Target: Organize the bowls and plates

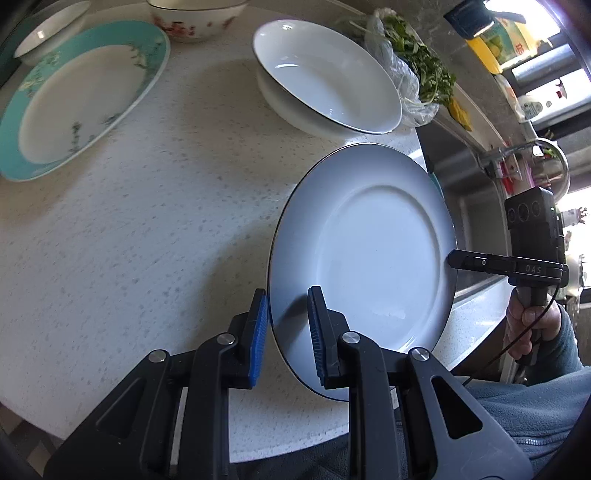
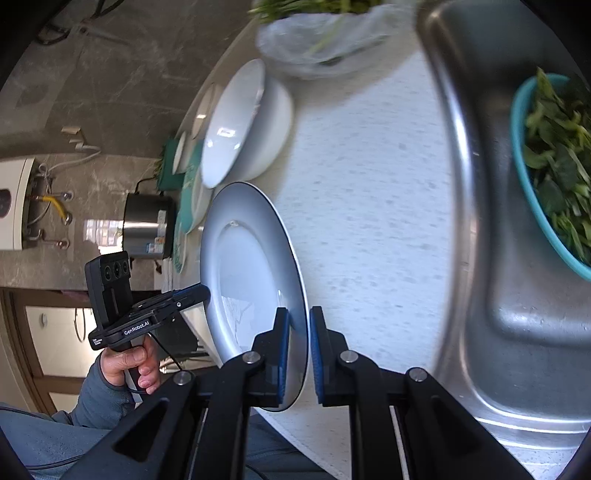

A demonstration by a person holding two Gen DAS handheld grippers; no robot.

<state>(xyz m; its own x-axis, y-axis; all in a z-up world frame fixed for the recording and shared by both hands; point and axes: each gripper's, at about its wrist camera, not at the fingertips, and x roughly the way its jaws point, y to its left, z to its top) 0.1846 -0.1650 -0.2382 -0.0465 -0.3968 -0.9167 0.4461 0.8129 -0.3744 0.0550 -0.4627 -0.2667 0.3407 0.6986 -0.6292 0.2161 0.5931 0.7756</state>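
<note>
A round, glossy white plate [image 1: 373, 251] with a thin dark rim line is held tilted above the speckled stone counter [image 1: 155, 206], near its front edge. Its near rim is clamped between the ribbed blue pads [image 1: 258, 332] of the left gripper [image 1: 286, 332]. The opposite rim is gripped by the right gripper [image 2: 297, 354], seen from the left wrist view as a black finger touching the plate's far edge. Beyond the plate, two deep white bowls [image 1: 325, 88] are nested on the counter. A teal-rimmed floral plate [image 1: 74, 99] lies well to the left, with a flowered bowl [image 1: 195, 18] behind it. Bagged greens [image 1: 410, 62] are seen beside the steel sink [image 2: 517, 295].
</note>
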